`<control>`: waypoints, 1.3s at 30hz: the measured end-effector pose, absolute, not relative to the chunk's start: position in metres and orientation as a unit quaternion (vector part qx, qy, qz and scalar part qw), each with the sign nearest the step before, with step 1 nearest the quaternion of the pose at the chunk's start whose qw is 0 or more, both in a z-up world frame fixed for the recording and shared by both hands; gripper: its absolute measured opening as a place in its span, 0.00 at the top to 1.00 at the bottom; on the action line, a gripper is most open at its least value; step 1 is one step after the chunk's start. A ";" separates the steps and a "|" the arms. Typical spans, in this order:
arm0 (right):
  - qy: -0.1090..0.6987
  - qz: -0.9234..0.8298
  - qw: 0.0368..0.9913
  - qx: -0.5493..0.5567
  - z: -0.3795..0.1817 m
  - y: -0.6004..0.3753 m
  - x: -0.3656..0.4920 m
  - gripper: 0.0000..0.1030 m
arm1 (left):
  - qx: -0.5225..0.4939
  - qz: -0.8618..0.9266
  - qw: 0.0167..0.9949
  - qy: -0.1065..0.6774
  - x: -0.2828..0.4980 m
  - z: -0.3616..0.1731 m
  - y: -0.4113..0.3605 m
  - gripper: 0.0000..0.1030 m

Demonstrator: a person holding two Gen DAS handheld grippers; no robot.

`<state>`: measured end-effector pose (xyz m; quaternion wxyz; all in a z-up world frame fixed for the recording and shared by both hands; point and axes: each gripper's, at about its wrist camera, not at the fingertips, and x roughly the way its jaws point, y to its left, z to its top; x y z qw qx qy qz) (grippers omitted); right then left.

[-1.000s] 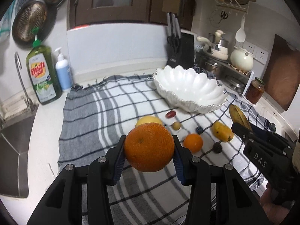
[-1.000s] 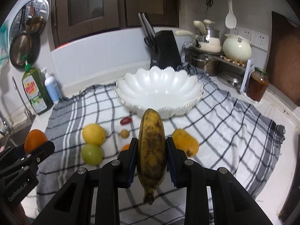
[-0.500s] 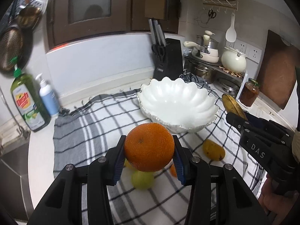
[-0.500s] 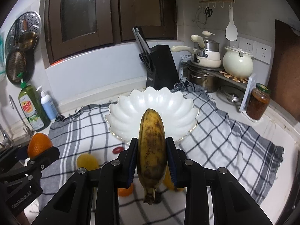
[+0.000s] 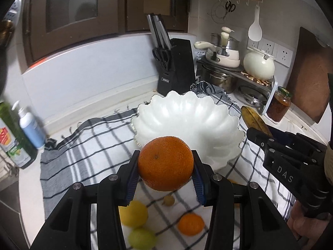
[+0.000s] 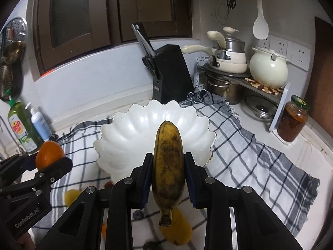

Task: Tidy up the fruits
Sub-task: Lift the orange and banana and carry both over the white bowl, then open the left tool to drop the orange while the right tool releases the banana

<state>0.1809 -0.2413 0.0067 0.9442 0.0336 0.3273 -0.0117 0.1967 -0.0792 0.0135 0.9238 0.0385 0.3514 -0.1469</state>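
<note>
two grippers: both held up over the cloth (image 6: 260, 162), each clamped on a fruit
left gripper (image 5: 165, 169): jaws closed on the orange (image 5: 165, 163), blue pads pressing its two sides; it sits in front of the near rim of the bowl (image 5: 187, 116)
right gripper (image 6: 168, 169): jaws closed on the banana (image 6: 168, 158), which stands lengthwise between the fingers, stem end pointing back at the camera, tip toward the bowl
bowl: white, scalloped, nothing in it, resting on the checked cloth near the back of the counter
side by side: in the left view the right gripper shows at the right edge with the banana tip close to the bowl's right rim; in the right view the left gripper shows at the lower left with the orange
fruit on the cloth: a lemon (image 5: 134, 213), a green fruit (image 5: 142, 239), a small orange (image 5: 191, 224) and a small brown fruit (image 5: 168, 199) lie below the left gripper, blurred; a yellow fruit (image 6: 179, 231) lies under the banana stem
behind the bowl: knife block (image 5: 175, 73), pots and a white kettle (image 5: 259, 65) on a rack
right side: jar (image 6: 293, 123) on the counter, off the cloth
left side: soap bottles (image 6: 27, 125) by the wall
</note>
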 end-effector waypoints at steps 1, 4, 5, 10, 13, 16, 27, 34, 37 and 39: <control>0.329 -0.010 0.944 0.034 0.005 -0.243 0.186 0.70 | 0.039 -0.147 0.923 0.353 0.202 0.012 -0.081 0.56; 0.337 -0.007 0.941 0.031 -0.001 -0.249 0.203 0.70 | 0.037 -0.149 0.921 0.357 0.219 0.007 -0.088 0.56; 0.339 -0.006 0.940 0.031 -0.002 -0.251 0.207 0.70 | 0.036 -0.150 0.921 0.358 0.225 0.005 -0.090 0.56; 0.349 -0.006 0.937 0.031 -0.011 -0.258 0.234 0.70 | 0.031 -0.153 0.917 0.368 0.255 -0.006 -0.097 0.56; 0.352 -0.016 0.935 0.027 -0.019 -0.263 0.251 0.70 | 0.035 -0.150 0.913 0.378 0.279 -0.018 -0.101 0.56; 0.360 -0.022 0.932 0.031 -0.027 -0.268 0.269 0.70 | 0.034 -0.147 0.909 0.389 0.300 -0.029 -0.105 0.56; 0.390 -0.022 0.920 0.037 -0.058 -0.274 0.305 0.70 | 0.041 -0.146 0.899 0.411 0.334 -0.058 -0.118 0.56; 0.413 -0.012 0.910 0.041 -0.074 -0.272 0.315 0.70 | 0.040 -0.147 0.890 0.429 0.340 -0.072 -0.120 0.55; 0.422 -0.005 0.905 0.044 -0.078 -0.271 0.318 0.70 | 0.040 -0.145 0.888 0.435 0.341 -0.076 -0.120 0.55; 0.431 -0.002 0.901 0.042 -0.082 -0.270 0.321 0.70 | 0.046 -0.141 0.885 0.441 0.341 -0.081 -0.121 0.55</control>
